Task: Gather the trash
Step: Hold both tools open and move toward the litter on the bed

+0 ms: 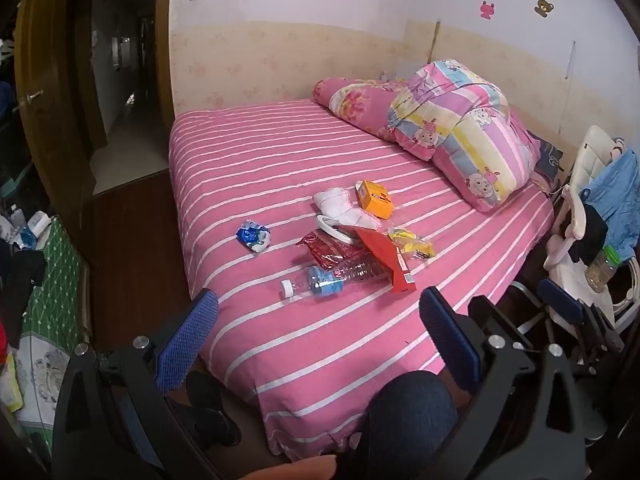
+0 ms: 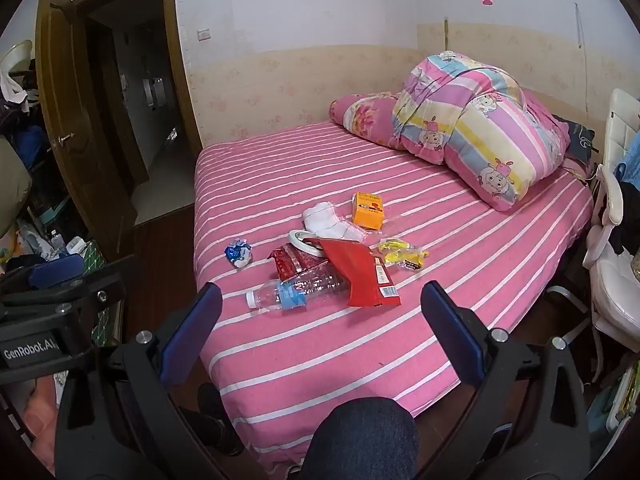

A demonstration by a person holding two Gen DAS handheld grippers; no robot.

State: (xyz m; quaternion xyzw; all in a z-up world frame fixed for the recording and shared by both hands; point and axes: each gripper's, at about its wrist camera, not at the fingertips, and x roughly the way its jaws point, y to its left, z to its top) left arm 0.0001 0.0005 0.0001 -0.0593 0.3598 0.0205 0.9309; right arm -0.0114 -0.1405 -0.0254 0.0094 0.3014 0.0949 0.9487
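Trash lies in a cluster on the pink striped bed (image 1: 280, 168) (image 2: 460, 280). There is a crushed clear bottle (image 1: 320, 280) (image 2: 288, 292) with a blue label, a red packet (image 1: 388, 260) (image 2: 360, 276), an orange box (image 1: 374, 198) (image 2: 368, 210), a yellow wrapper (image 1: 412, 242) (image 2: 400, 254), a white cloth (image 1: 340, 206) (image 2: 328, 222), a tape roll (image 1: 336, 230) (image 2: 304, 240) and a blue-white wrapper (image 1: 252, 236) (image 2: 239, 255) off to the left. My left gripper (image 1: 320, 316) and right gripper (image 2: 322, 308) both hang open before the bed's near edge, short of the bottle, with nothing between their fingers.
Folded quilts (image 1: 460, 128) (image 2: 472, 128) are piled at the bed's far right. A white chair (image 2: 612, 240) with clothes stands to the right. An open wooden door (image 2: 80, 128) and cluttered floor lie left. A person's knee (image 2: 360, 440) shows at the bottom.
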